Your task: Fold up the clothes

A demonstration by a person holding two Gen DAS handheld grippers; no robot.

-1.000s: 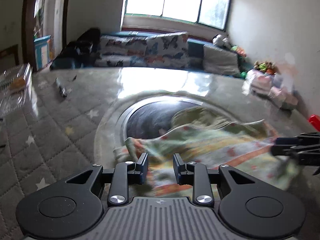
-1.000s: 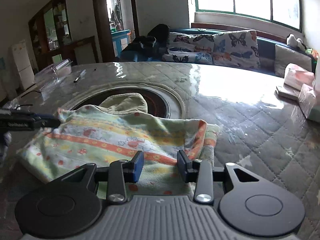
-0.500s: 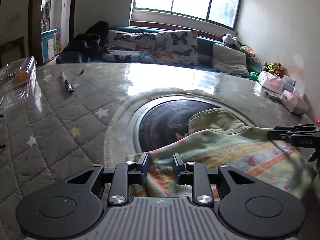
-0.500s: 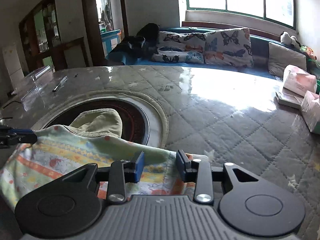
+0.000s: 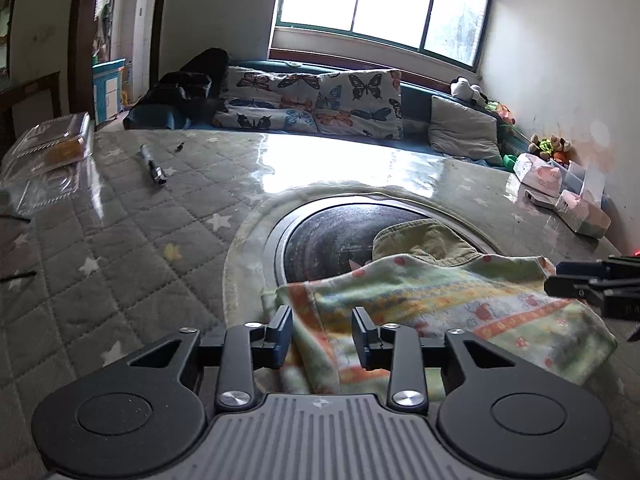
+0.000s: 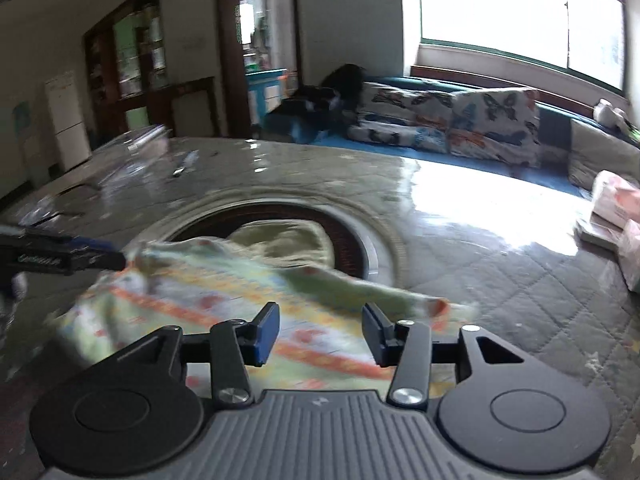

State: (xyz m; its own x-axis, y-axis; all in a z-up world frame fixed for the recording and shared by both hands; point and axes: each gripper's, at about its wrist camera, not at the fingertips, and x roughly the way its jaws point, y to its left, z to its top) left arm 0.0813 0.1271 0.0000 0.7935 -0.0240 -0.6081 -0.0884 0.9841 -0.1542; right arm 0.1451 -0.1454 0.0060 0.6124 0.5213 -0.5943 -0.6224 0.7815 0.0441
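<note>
Now one patterned garment [image 5: 440, 304] lies beneath two spread grippers, left gripper [image 5: 322, 330] and right gripper [image 6: 320, 330].

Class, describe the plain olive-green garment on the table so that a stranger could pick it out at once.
Start at the grey quilted table and find the dark round inset in its middle. The olive-green garment lies in a rumpled heap on that circle, its near edge tucked under the patterned cloth. It is plain and ribbed, while its neighbour carries orange stripes and small prints.
</note>
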